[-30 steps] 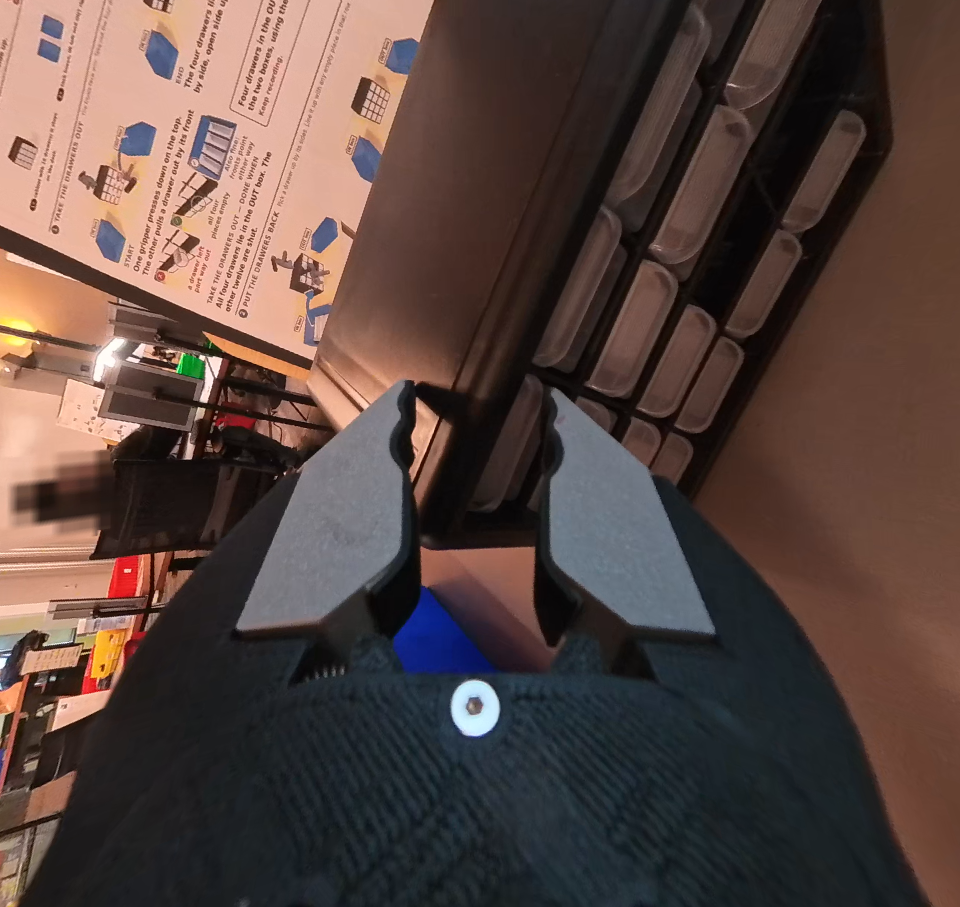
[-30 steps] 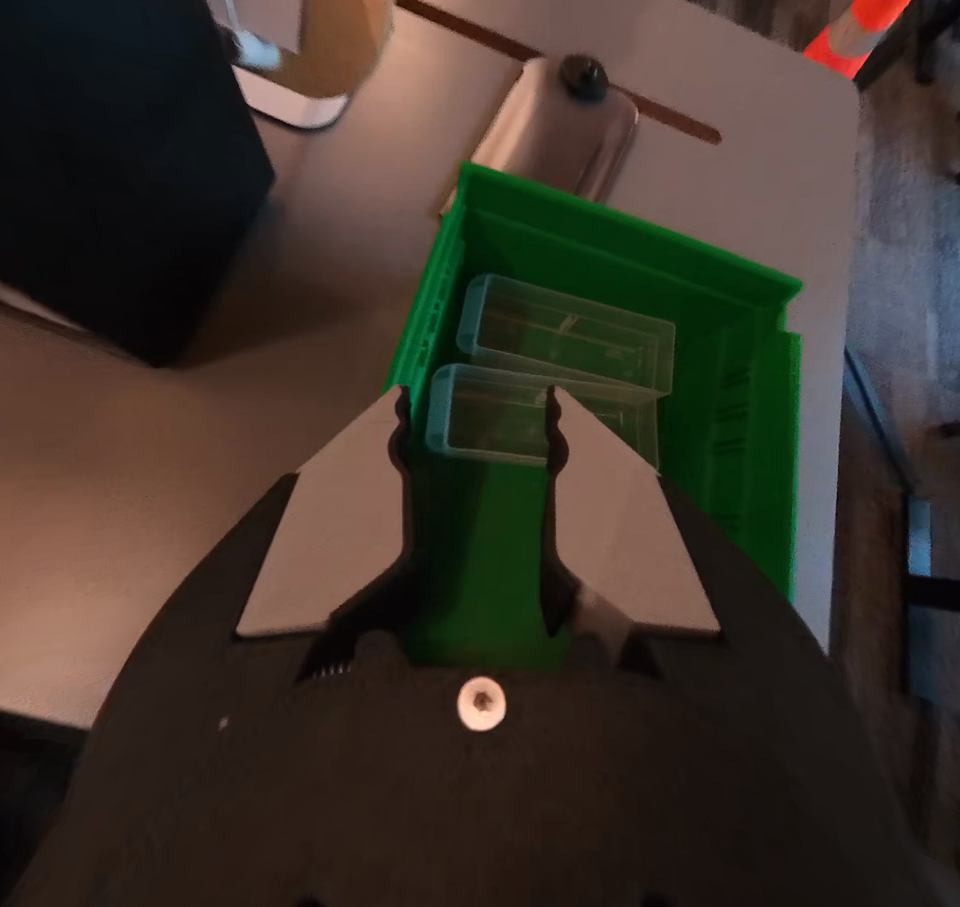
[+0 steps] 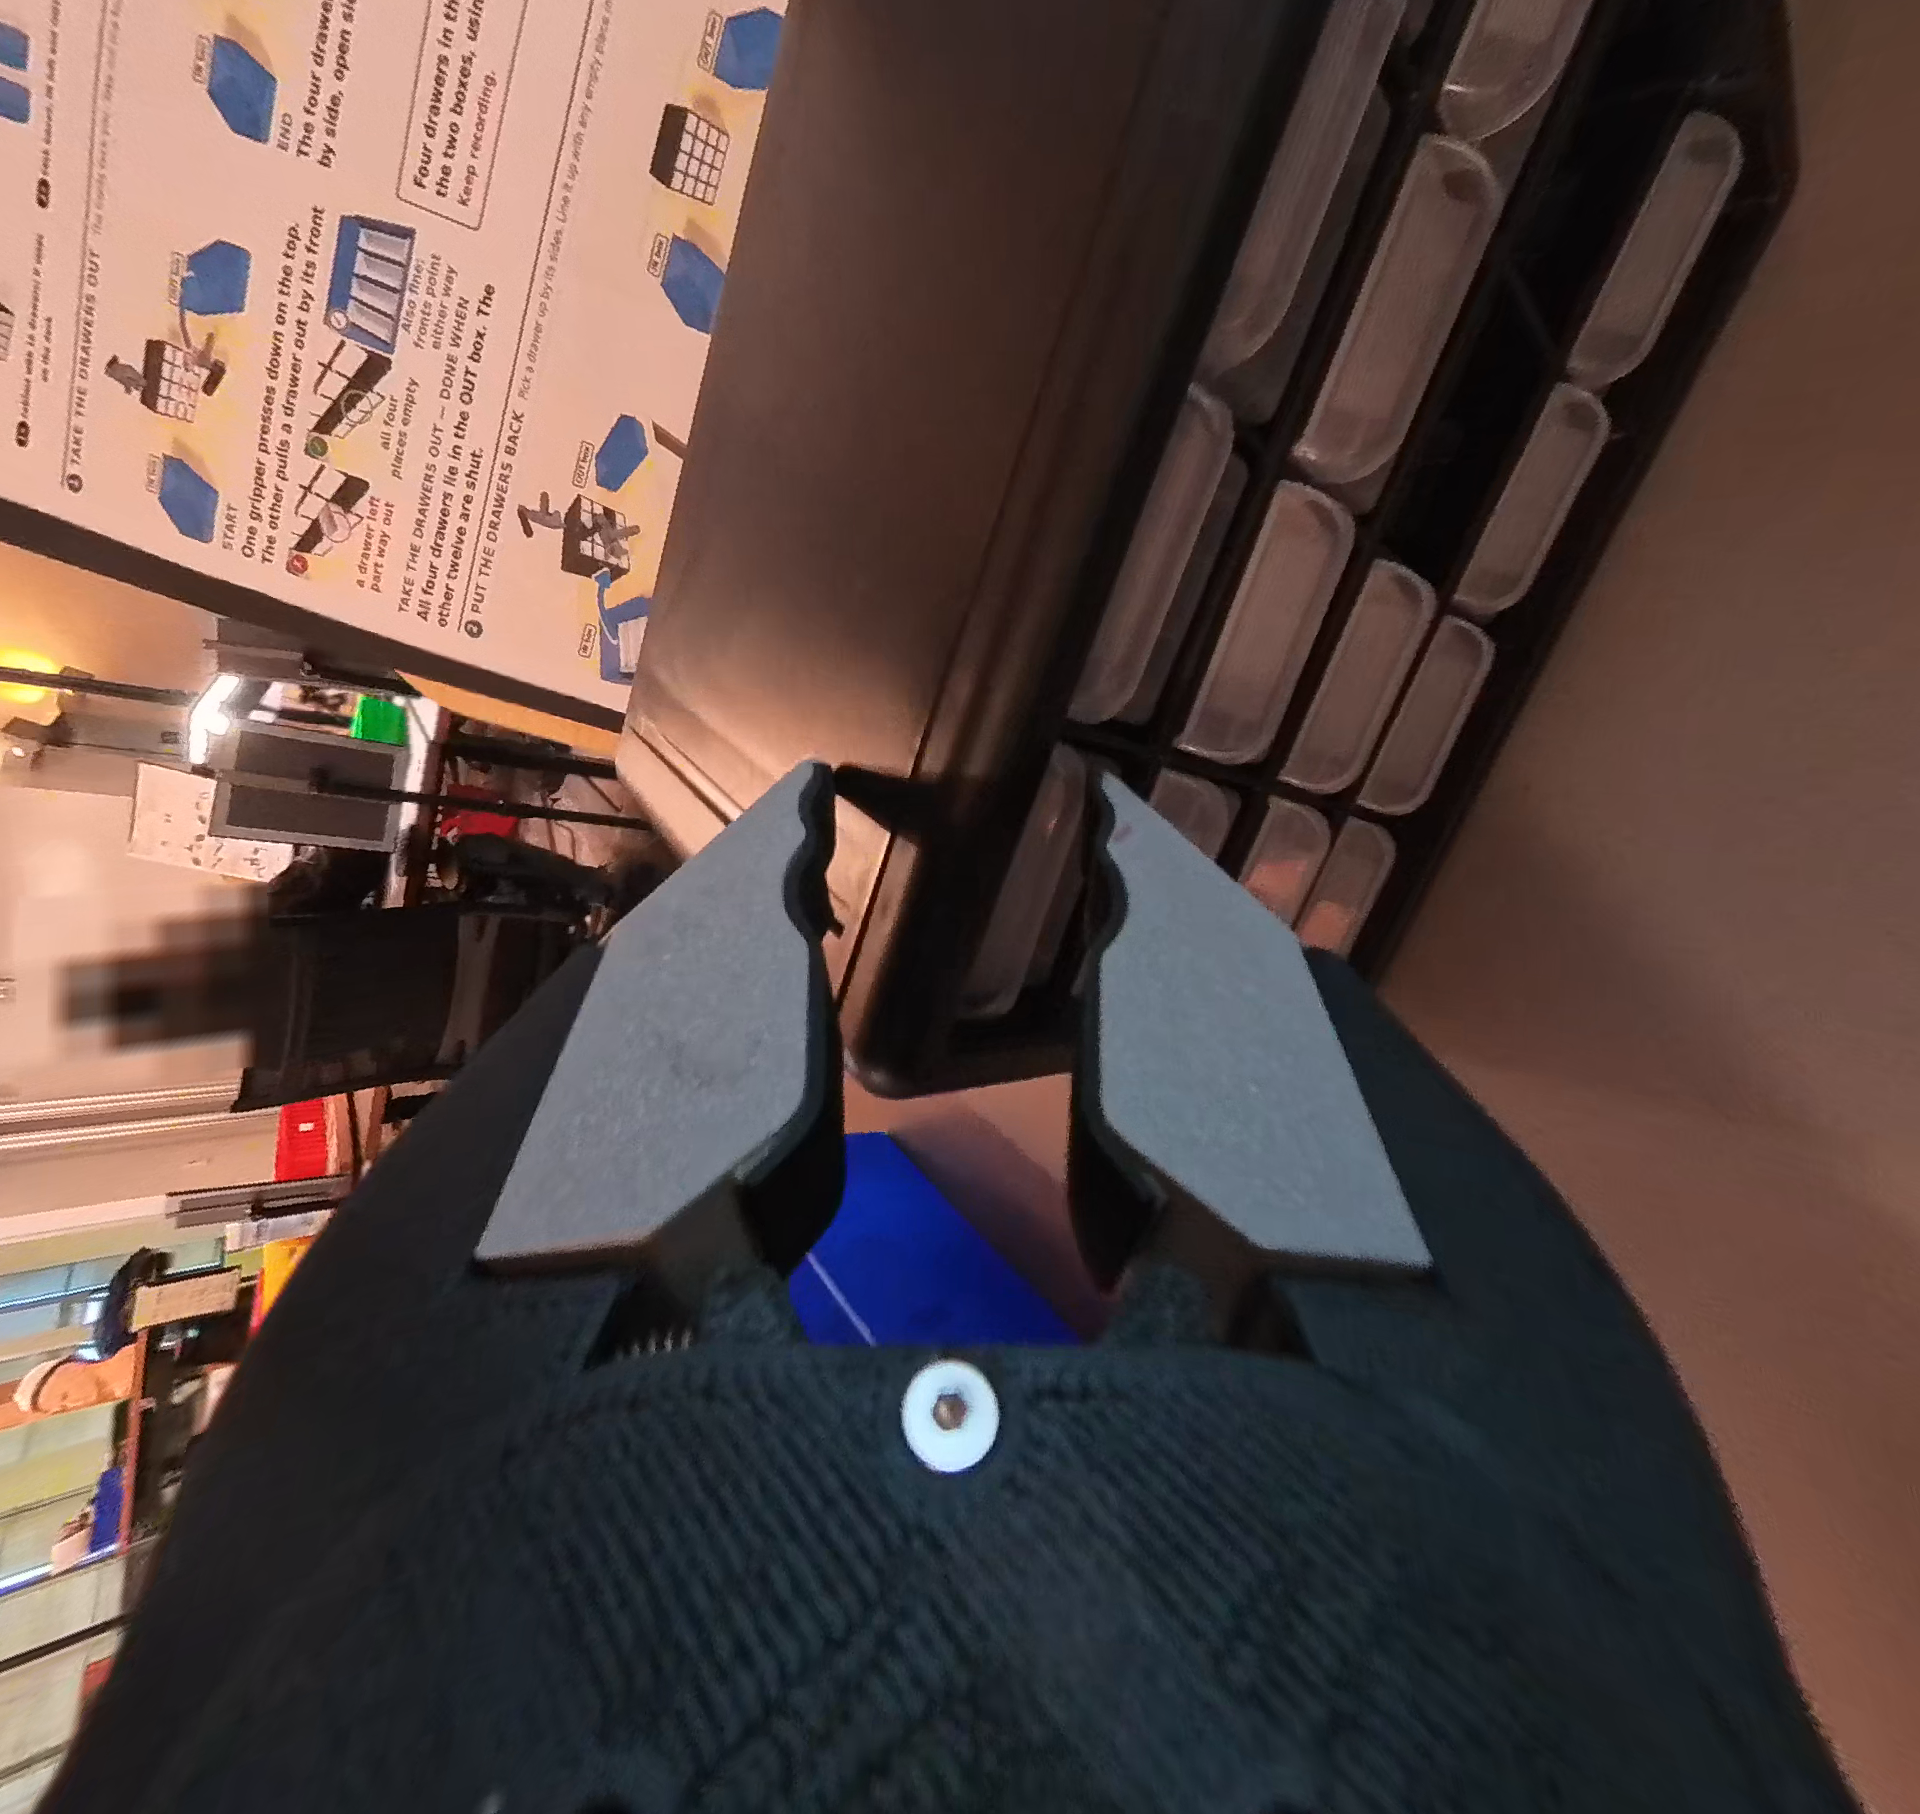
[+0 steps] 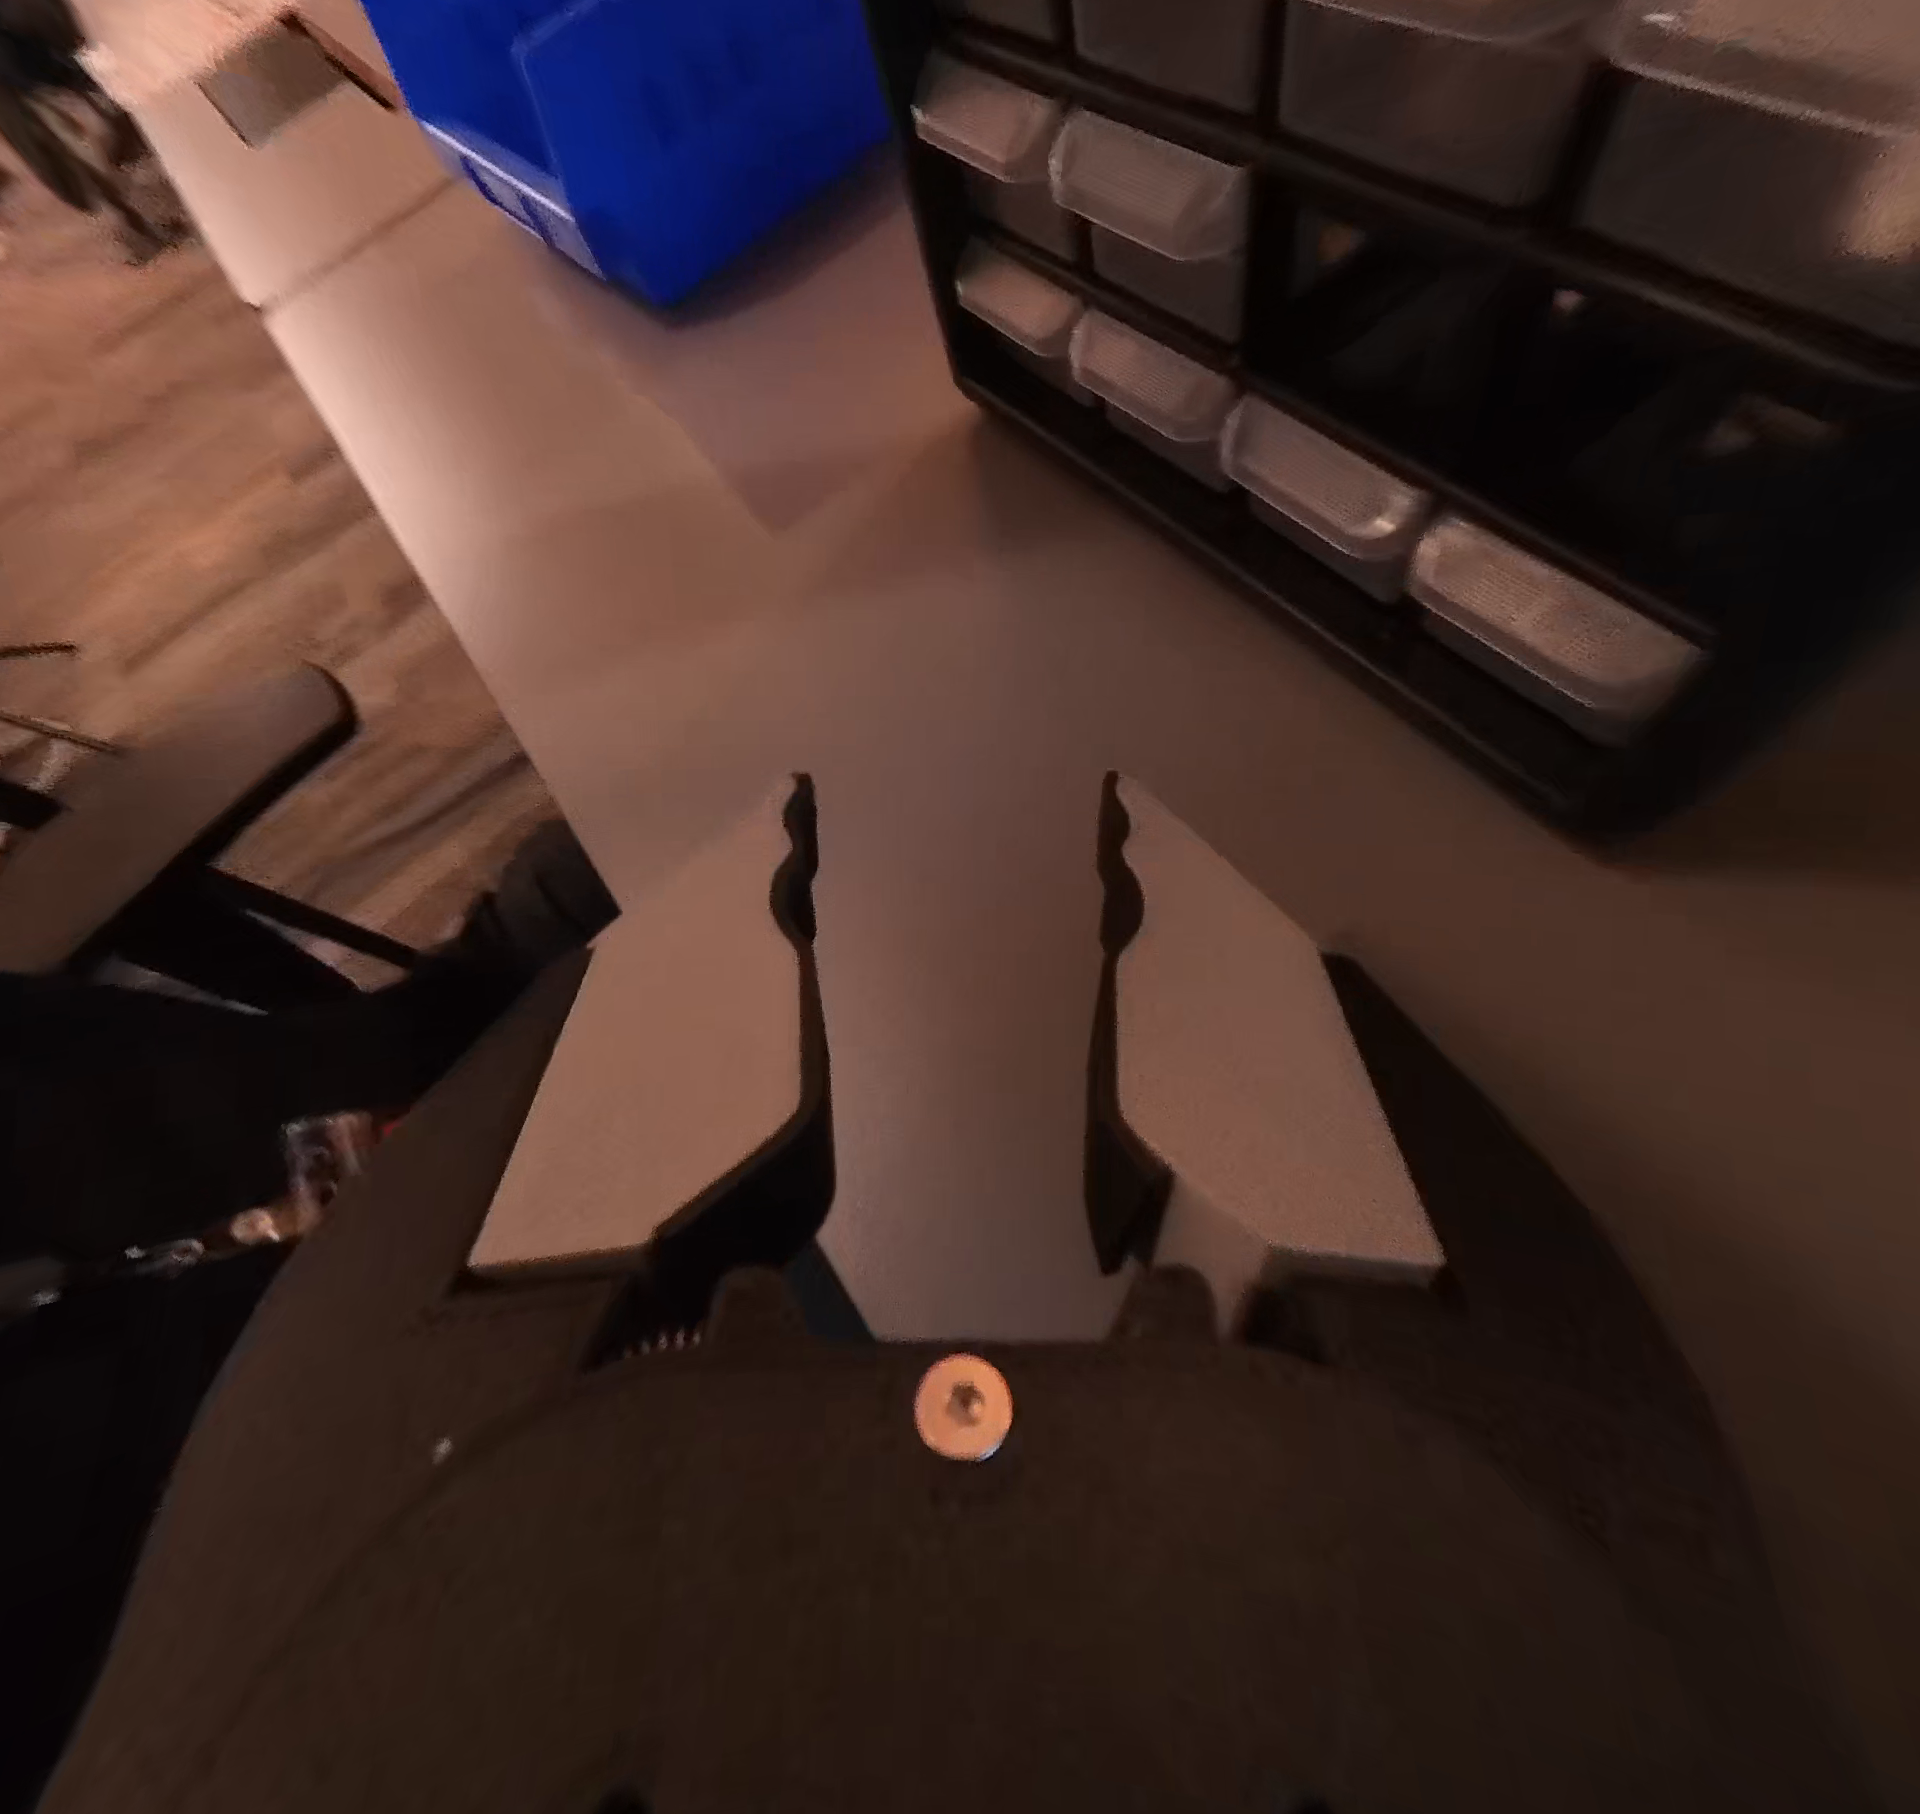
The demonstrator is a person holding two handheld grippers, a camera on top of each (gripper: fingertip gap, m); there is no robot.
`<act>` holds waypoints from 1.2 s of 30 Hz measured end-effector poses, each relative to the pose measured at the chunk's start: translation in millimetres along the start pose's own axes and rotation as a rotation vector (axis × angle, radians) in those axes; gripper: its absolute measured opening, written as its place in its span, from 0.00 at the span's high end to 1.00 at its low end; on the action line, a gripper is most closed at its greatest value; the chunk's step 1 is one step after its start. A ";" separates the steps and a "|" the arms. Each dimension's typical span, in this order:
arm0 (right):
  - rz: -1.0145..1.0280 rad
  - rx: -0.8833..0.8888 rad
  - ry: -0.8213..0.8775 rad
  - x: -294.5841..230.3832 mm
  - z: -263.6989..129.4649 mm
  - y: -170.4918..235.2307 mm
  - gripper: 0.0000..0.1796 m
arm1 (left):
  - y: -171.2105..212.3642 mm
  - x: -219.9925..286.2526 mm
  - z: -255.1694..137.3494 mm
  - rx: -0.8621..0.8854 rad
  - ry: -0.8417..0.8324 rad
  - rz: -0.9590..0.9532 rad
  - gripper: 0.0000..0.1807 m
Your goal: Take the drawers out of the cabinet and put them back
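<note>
Fingers of the left gripper (image 3: 956, 829) spread apart, straddling the near top edge of the black cabinet (image 3: 935, 414), gripping nothing. Clear drawers (image 3: 1392, 310) fill most slots at upper right of frame; some slots dark. Instruction poster (image 3: 364, 206) upper left. Right gripper (image 4: 956, 808) released, empty, over bare table (image 4: 883, 621). Blue box (image 4: 644, 81) upper left, beside the cabinet.

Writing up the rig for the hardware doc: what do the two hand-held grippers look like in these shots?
Both look alike. The left hand-held gripper has two flat, matte grey fingers with angled outer edges and notched, wavy inner tips, on a wide black body with a ribbed printed texture and one pale screw at the centre. The right hand-held gripper matches it. No cables, markings or sleeves show.
</note>
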State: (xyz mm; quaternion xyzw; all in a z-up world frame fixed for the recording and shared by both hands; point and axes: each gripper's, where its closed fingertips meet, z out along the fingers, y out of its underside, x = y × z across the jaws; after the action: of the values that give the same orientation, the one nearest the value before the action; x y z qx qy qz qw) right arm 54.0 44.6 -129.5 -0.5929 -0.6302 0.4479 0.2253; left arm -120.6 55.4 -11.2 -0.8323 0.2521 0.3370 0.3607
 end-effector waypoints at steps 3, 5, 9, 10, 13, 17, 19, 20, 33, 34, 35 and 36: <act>0.045 0.098 -0.052 -8.6 29.7 -23.1 0.73 | 0.0 0.1 0.1 -0.005 0.000 -0.001 0.74; 0.087 0.188 -0.065 -7.1 43.5 -44.8 0.76 | 0.0 0.1 0.1 -0.003 0.000 -0.006 0.74; 0.248 0.330 -0.041 12.8 67.3 -76.8 0.74 | -0.1 0.2 0.2 0.002 -0.004 -0.010 0.74; 0.292 0.342 -0.030 18.7 73.6 -79.4 0.73 | -0.1 0.3 0.1 0.003 -0.005 -0.011 0.74; 0.389 0.385 0.032 37.7 84.8 -83.3 0.73 | -0.2 0.3 0.3 0.003 -0.008 -0.006 0.74; 0.502 0.448 0.007 47.9 87.6 -90.2 0.84 | 0.0 0.1 0.7 0.003 -0.013 -0.002 0.74; 0.529 0.450 0.004 52.5 88.2 -88.5 0.87 | 0.1 -0.1 1.1 0.007 -0.015 -0.005 0.74; 0.538 0.458 -0.013 52.7 88.0 -88.4 0.89 | 0.1 0.0 1.1 0.009 -0.016 -0.008 0.74; 0.519 0.432 -0.128 31.0 79.3 -75.9 0.96 | 0.1 0.1 1.0 0.005 -0.020 -0.007 0.74; 0.506 0.424 -0.128 28.1 78.4 -73.8 0.97 | 0.0 0.1 1.1 0.005 -0.021 -0.007 0.74; 0.487 0.417 -0.132 24.2 77.3 -72.2 1.00 | 0.1 0.1 1.1 0.005 -0.021 -0.008 0.74; 0.465 0.415 -0.139 19.3 75.6 -71.8 1.00 | 0.0 0.1 1.1 0.006 -0.022 -0.009 0.74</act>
State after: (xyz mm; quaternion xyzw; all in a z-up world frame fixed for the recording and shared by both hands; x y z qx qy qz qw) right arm -50.6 47.9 -112.2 -0.6304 -0.3869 0.6459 0.1892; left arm -121.0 56.2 -11.8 -0.8286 0.2456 0.3436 0.3675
